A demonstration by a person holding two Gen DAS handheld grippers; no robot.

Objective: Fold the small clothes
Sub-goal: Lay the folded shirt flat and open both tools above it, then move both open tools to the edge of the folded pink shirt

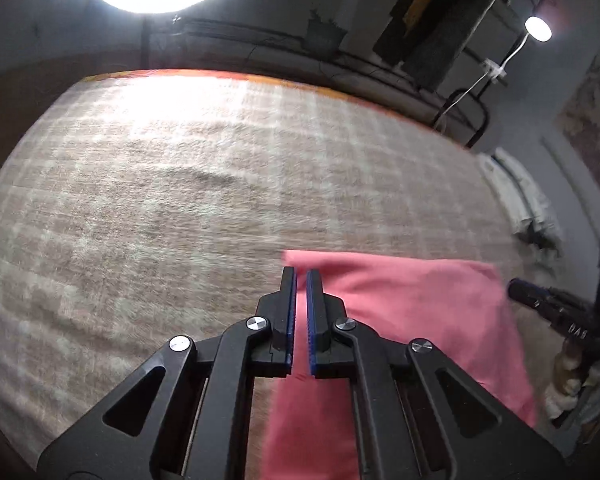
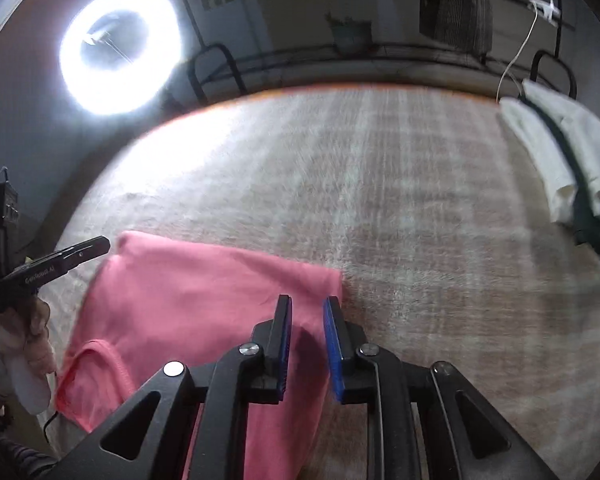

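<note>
A pink garment [image 1: 420, 304] lies folded flat on the beige checked blanket [image 1: 180, 200], with a stitched curved opening at its near left [image 2: 100, 356]. My left gripper [image 1: 301, 271] hovers over the garment's far left corner. Its jaws stand together, and only blanket shows in the thin slit between them. In the right wrist view the left gripper [image 2: 100, 245] sits just beside that corner. My right gripper [image 2: 307, 299] is open above the pink garment [image 2: 188, 292] near its far right corner, and its pads do not touch the cloth. From the left wrist, the right gripper [image 1: 514, 286] is at the cloth's right edge.
A pile of white clothes [image 2: 560, 160] with a dark strip lies at the blanket's right edge. The checked blanket [image 2: 420, 220] stretches far ahead. A ring light [image 2: 120, 48] and a small lamp [image 1: 538, 29] shine beyond the far edge, by a dark metal frame.
</note>
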